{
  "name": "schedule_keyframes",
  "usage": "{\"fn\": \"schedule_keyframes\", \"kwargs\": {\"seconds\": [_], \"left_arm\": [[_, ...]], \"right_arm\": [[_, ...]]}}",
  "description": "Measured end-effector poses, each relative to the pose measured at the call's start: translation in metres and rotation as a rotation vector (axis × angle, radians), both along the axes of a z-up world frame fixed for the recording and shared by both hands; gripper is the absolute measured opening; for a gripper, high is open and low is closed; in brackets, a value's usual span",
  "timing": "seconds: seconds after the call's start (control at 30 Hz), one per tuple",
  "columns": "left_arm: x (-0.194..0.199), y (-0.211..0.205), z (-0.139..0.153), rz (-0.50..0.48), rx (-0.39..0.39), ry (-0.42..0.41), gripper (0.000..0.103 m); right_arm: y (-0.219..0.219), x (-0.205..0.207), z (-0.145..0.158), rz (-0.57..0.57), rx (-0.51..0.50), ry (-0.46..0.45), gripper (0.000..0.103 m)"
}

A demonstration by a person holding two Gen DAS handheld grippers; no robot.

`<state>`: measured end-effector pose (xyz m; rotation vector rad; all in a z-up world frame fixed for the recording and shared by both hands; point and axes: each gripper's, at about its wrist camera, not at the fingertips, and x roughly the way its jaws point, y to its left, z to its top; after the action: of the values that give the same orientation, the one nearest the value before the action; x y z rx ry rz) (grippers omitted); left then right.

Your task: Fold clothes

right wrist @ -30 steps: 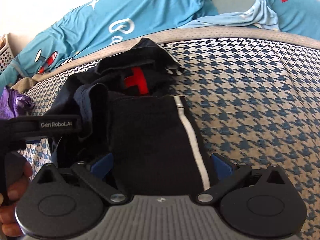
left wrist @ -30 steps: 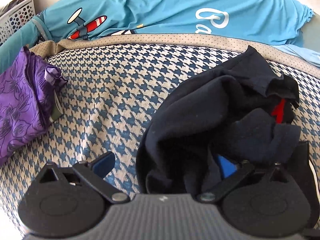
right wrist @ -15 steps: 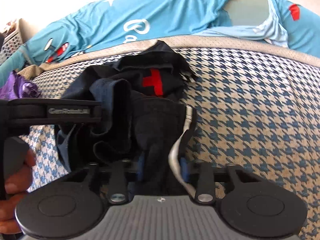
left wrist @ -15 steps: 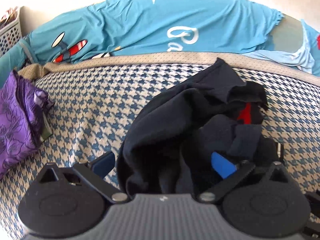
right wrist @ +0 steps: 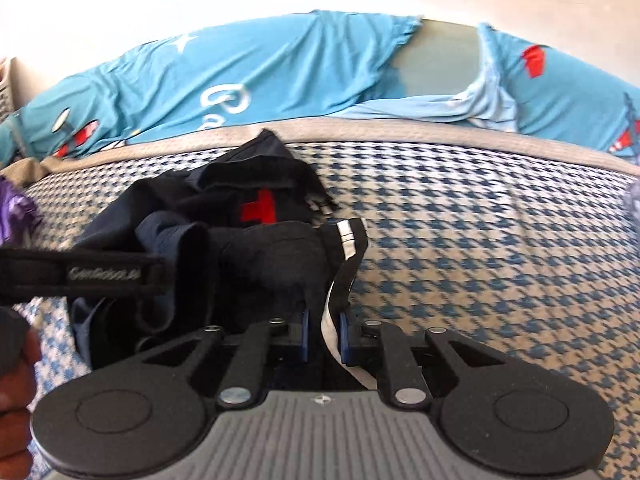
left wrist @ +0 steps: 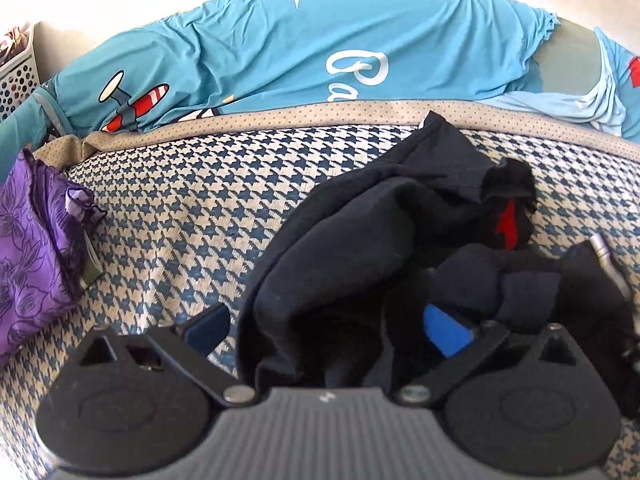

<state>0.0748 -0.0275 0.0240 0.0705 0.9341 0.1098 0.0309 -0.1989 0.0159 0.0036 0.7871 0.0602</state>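
A crumpled dark navy garment (left wrist: 360, 240) with a red mark lies on the houndstooth bed cover (left wrist: 180, 220). In the left wrist view my left gripper (left wrist: 324, 330) stands wide open, a bunch of the dark cloth lying between its blue pads (left wrist: 444, 330) without being pressed. In the right wrist view the same dark garment (right wrist: 272, 256) shows a white side stripe (right wrist: 346, 236). My right gripper (right wrist: 323, 332) has its jaws closing, the pads pinching the striped edge, which is raised a little. The left gripper's body (right wrist: 80, 276) crosses that view at the left.
A turquoise printed pillow (left wrist: 320, 52) runs along the back of the bed, and a second one (right wrist: 560, 92) lies at the right. A purple floral cloth (left wrist: 32, 248) sits at the left. A white perforated basket (left wrist: 16, 76) stands far left. A person's hand (right wrist: 16, 400) holds the left gripper.
The right gripper's jaws went from wide open to pinched on the striped edge, and that edge has bunched and risen slightly. The left gripper stays open, tilting a little.
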Motion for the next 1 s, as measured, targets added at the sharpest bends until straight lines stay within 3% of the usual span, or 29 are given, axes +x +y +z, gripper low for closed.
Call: {"fn": "schedule_keyframes", "kwargs": {"seconds": [0.13, 0.3, 0.57, 0.8, 1.0], "left_arm": [[0.000, -0.005, -0.004, -0.011, 0.020, 0.017, 0.103], [-0.005, -0.022, -0.008, -0.064, 0.021, 0.045, 0.103], [-0.019, -0.050, -0.016, -0.132, 0.064, 0.091, 0.103], [-0.034, -0.060, -0.004, -0.165, 0.131, -0.017, 0.103], [-0.037, -0.063, 0.005, -0.180, 0.127, -0.051, 0.103]], "right_arm": [[-0.017, 0.002, 0.008, -0.105, -0.046, -0.038, 0.014], [-0.047, 0.006, 0.010, -0.245, -0.078, -0.023, 0.013], [-0.067, 0.007, 0.011, -0.338, -0.145, -0.036, 0.013], [-0.069, 0.003, 0.022, -0.374, -0.110, -0.099, 0.035], [-0.069, 0.005, 0.024, -0.383, -0.108, -0.122, 0.037]]}}
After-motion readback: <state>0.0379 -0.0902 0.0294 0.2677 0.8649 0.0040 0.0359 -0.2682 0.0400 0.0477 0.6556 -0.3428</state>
